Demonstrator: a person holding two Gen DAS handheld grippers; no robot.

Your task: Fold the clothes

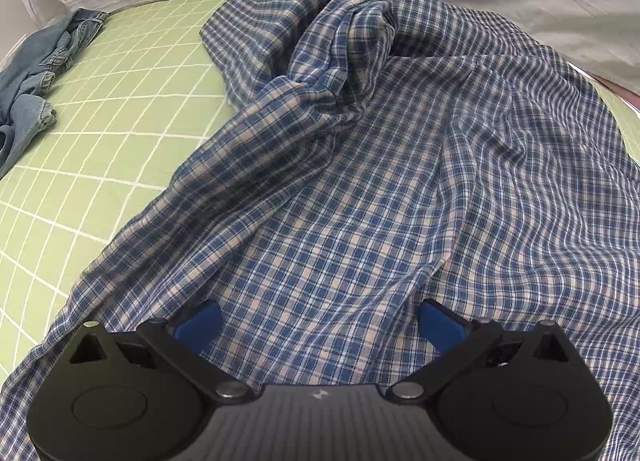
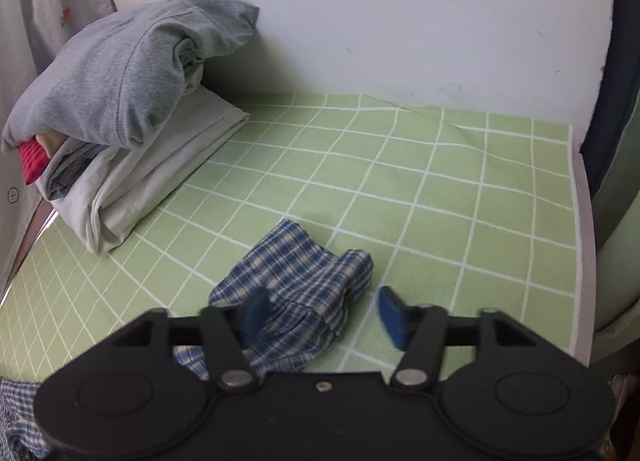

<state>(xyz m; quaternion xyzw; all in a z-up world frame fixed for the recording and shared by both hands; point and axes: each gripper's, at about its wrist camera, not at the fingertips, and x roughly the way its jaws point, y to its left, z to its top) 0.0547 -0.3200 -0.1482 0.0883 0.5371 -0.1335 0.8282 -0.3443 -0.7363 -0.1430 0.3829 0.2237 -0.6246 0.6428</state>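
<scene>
Both claws gape wide, holding nothing — left gripper (image 1: 320, 321) over the crumpled plaid shirt (image 1: 360, 181), right gripper (image 2: 322, 311) above its sleeve (image 2: 304, 277); 0 folds done yet.

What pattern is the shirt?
Blue, white and beige plaid shirt; clearest in the left wrist view.
</scene>
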